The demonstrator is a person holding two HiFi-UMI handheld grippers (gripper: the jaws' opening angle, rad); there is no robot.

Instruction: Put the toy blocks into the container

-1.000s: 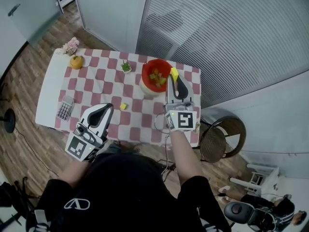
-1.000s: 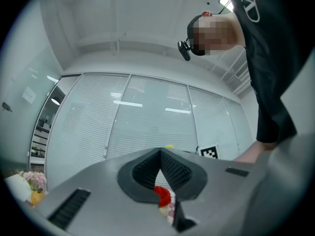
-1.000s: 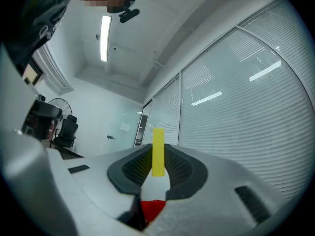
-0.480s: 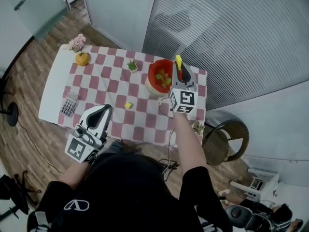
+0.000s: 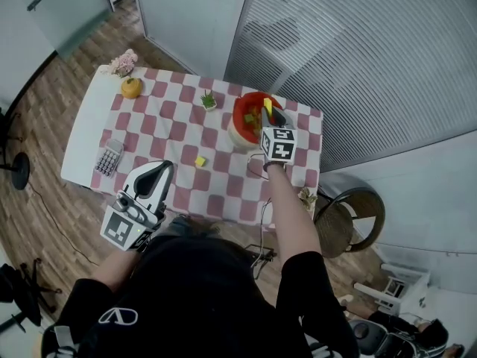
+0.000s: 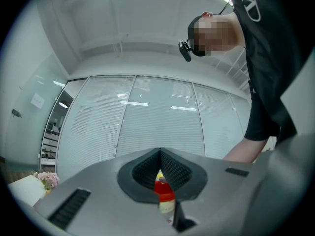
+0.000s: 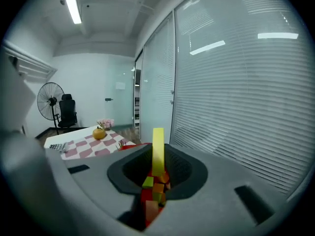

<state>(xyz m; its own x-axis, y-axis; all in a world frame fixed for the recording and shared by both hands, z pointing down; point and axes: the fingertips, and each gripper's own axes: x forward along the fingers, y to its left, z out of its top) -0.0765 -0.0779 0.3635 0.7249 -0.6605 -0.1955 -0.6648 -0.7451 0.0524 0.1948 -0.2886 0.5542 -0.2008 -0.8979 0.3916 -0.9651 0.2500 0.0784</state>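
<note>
The checkered table (image 5: 160, 136) fills the middle of the head view, with the red container (image 5: 237, 119) near its upper right corner. The right gripper (image 5: 270, 112) sits right over that container, jaws clamped on a flat yellow block (image 5: 267, 104). Only the right gripper view shows it standing upright above the green and orange blocks (image 7: 153, 188) already inside (the head view just gives a mushy pile). The left gripper (image 5: 165, 167) hangs off the table's lower left edge, and its own view shows the jaws pressed together on nothing. A small yellow cube (image 5: 200, 161) lies mid-table.
</note>
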